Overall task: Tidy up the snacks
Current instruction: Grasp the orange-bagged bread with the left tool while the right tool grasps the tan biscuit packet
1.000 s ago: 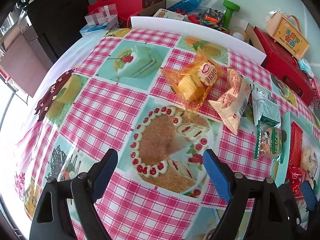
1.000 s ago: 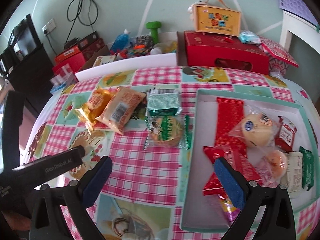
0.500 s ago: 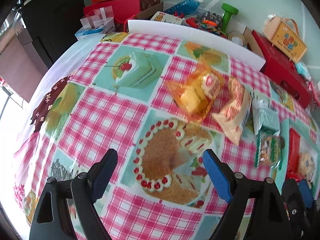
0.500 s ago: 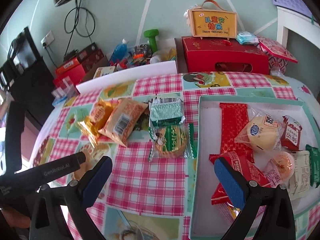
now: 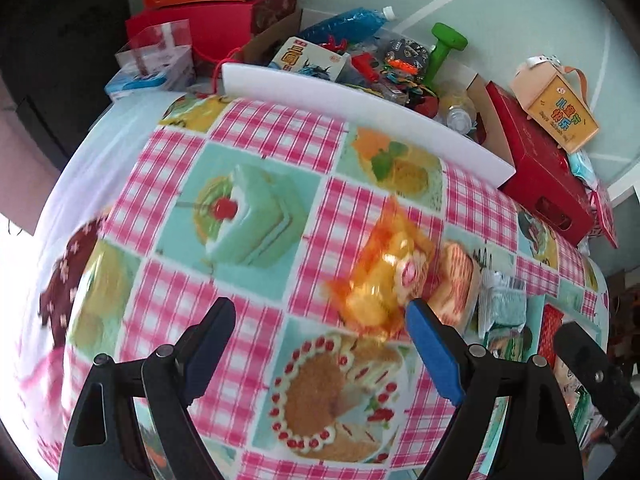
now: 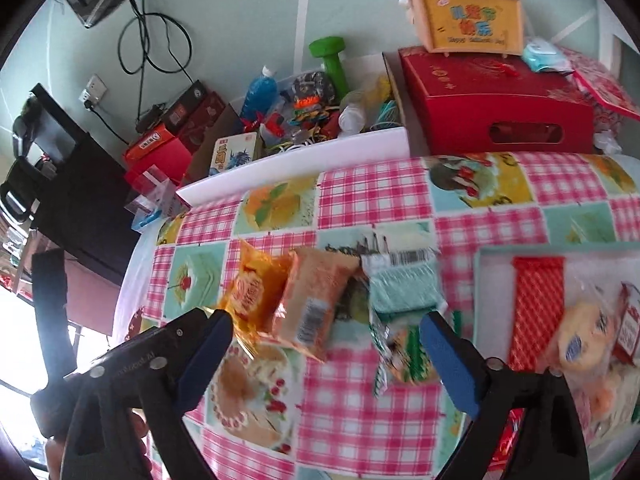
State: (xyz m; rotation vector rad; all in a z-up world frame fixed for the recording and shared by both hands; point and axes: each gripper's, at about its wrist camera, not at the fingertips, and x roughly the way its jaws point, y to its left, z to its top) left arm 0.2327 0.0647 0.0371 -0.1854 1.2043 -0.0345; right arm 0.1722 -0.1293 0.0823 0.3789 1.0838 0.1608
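Loose snacks lie on the checked tablecloth: an orange-yellow cake packet point(image 5: 380, 280) point(image 6: 254, 292), a peach packet point(image 5: 456, 280) point(image 6: 316, 300), a green-silver packet point(image 6: 404, 284) point(image 5: 504, 304) and a round biscuit packet point(image 6: 400, 352). A teal tray point(image 6: 480, 280) at the right holds several snacks, among them a red packet point(image 6: 538, 296). My left gripper point(image 5: 320, 344) is open and empty, just short of the orange packet. My right gripper point(image 6: 324, 352) is open and empty above the peach and biscuit packets.
A white board point(image 5: 360, 100) edges the table's far side. Behind it are a box of clutter, a green dumbbell point(image 6: 334, 60), a blue bottle point(image 6: 258, 94), red boxes point(image 6: 496, 100) and an orange gift box point(image 6: 468, 20). A black cabinet point(image 6: 80, 184) stands at the left.
Both grippers have moved forward over the table toward the loose packets, which now look larger and nearer. Both stay open. The snacks have not moved.
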